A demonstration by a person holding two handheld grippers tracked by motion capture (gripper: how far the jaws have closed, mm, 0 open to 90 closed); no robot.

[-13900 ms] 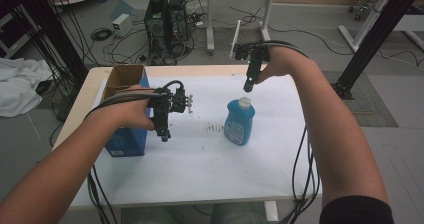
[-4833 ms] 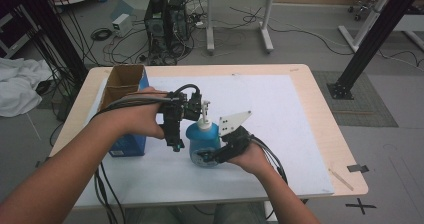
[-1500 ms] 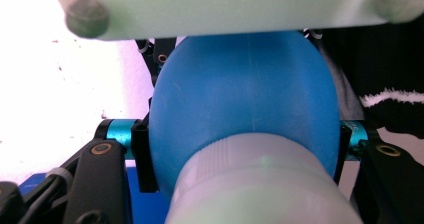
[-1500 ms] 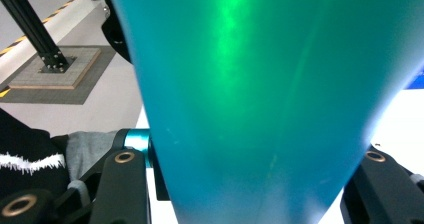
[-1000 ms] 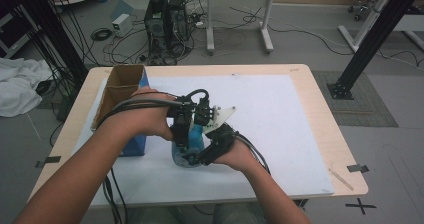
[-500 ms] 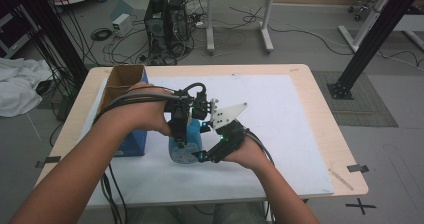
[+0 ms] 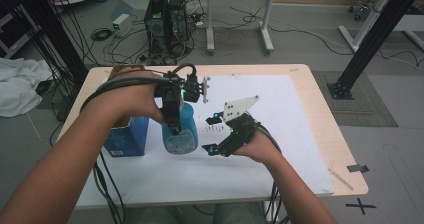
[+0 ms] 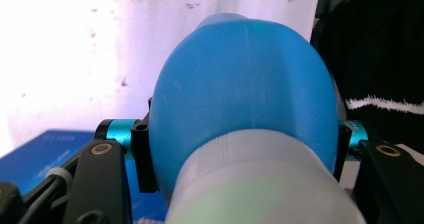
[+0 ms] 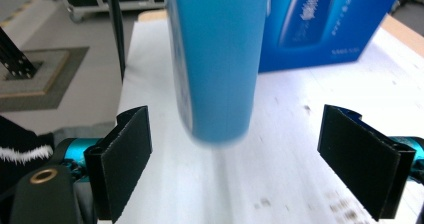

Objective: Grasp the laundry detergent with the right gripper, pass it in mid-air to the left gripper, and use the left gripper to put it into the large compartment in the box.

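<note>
Nearest, in the right hand: right claw (image 7: 212, 134), released. Has just been spreading its jaws; flanks the foot of the bottle in the right gripper view, with no pad pressing on it. Points leftward across the white-covered wooden counter (image 7: 300, 149), about level with the bottle's lower half.

Just beyond and to the left: translucent blue plastic bottle with a pale cap (image 7: 181, 134). Hangs upright, long axis vertical, cap up. Seems clear of the counter, judging by the bare sheet under its foot in the right gripper view. Sits near the right claw but apart from it.

Above it: left claw (image 7: 173, 126), clenched on the bottle's shoulder just below the cap, reaching straight down from the left hand. Carries the bottle alone, by the look of it.

Behind and left of the bottle: blue cardboard box (image 7: 125, 136), standing on the counter just beside the bottle.

Turns, for the coming move, on one relation: bottle upright in the left claw's grasp, box on that same side, right claw free on the opposite side. Leaves any carry towards the box to the left hand, most likely.
</note>
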